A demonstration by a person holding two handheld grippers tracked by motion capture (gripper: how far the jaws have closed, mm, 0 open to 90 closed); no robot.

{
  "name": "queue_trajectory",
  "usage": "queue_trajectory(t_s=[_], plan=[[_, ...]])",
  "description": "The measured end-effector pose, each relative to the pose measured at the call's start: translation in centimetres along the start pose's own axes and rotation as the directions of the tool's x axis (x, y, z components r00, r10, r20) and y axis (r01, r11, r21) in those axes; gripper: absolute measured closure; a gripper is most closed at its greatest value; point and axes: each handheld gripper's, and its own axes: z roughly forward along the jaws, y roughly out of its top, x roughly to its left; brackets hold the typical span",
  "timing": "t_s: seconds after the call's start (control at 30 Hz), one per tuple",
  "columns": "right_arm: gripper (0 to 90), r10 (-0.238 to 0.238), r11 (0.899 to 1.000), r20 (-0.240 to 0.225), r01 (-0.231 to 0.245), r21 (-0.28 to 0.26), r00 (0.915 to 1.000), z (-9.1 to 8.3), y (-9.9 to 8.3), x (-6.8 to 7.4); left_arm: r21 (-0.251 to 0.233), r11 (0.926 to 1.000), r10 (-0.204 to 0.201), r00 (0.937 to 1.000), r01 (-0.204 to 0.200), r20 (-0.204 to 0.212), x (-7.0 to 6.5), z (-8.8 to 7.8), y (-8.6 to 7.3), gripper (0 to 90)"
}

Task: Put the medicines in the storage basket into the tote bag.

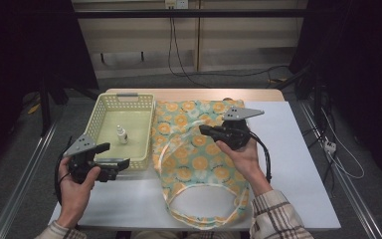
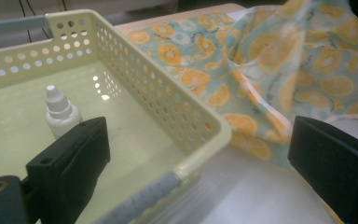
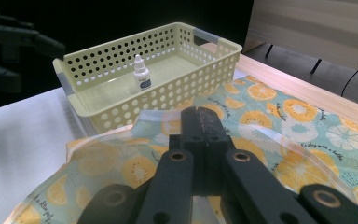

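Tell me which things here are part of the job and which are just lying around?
Part of the job:
- orange-print bag, its edge pinched by the right gripper
- small white bottle
- yellow basket holding the bottle
- left gripper, open

Just lying around:
- cables on the floor behind the table

The high view is looking forward and down over the whole tabletop [image 1: 298, 164] from the person's side. The left gripper view is sitting close at the basket's [image 2: 177, 112] near corner, facing across it toward the bag [image 2: 307, 60]. The right gripper view is looking low over the bag toward the basket, sharing the dropper bottle [image 3: 141, 72].
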Motion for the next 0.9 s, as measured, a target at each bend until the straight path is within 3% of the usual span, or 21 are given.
queue_trajectory(t_s=[0.1, 0.17, 0.37, 0.5, 0.57, 0.73, 0.9], plan=[[90.0, 0.002, 1.000, 0.004, -0.002, 0.000, 1.0000, 0.0, 0.0, -0.1, 0.028, 0.9991, -0.031, 0.9994, 0.032, -0.015, 1.1, 0.6, 0.7, 5.6], [90.0, 0.000, 1.000, 0.004, 0.000, 0.001, 1.0000, 0.1, 0.0, -0.1, 0.053, 0.9982, -0.029, 0.9993, 0.030, -0.024, 1.7, 0.9, 0.9, 6.5], [90.0, 0.005, 1.000, -0.006, -0.005, 0.000, 1.0000, 0.1, -0.1, -0.1, 0.063, 0.9979, -0.008, 0.9957, 0.014, -0.092, 3.0, 2.2, 1.7, 5.5], [90.0, 0.005, 1.000, -0.011, -0.005, -0.002, 0.9999, 0.1, -0.1, 0.0, 0.093, 0.9956, 0.007, 0.9960, 0.001, -0.089, 3.9, 3.2, 2.6, 7.0], [90.0, 0.004, 1.000, -0.012, -0.004, -0.002, 0.9999, 0.1, -0.1, -0.1, 0.074, 0.9972, -0.005, 0.9978, 0.010, -0.067, 4.3, 3.3, 2.9, 13.6], [90.0, 0.004, 1.000, -0.011, -0.004, -0.003, 0.9999, 0.1, -0.1, -0.1, 0.106, 0.9939, -0.020, 0.9943, 0.031, -0.105, 5.3, 4.2, 3.4, 14.9], [90.0, 0.005, 1.000, -0.011, -0.005, -0.001, 0.9999, 0.2, -0.1, -0.1, 0.153, 0.9875, -0.022, 0.9942, 0.038, -0.106, 6.3, 5.8, 3.7, 16.3]])
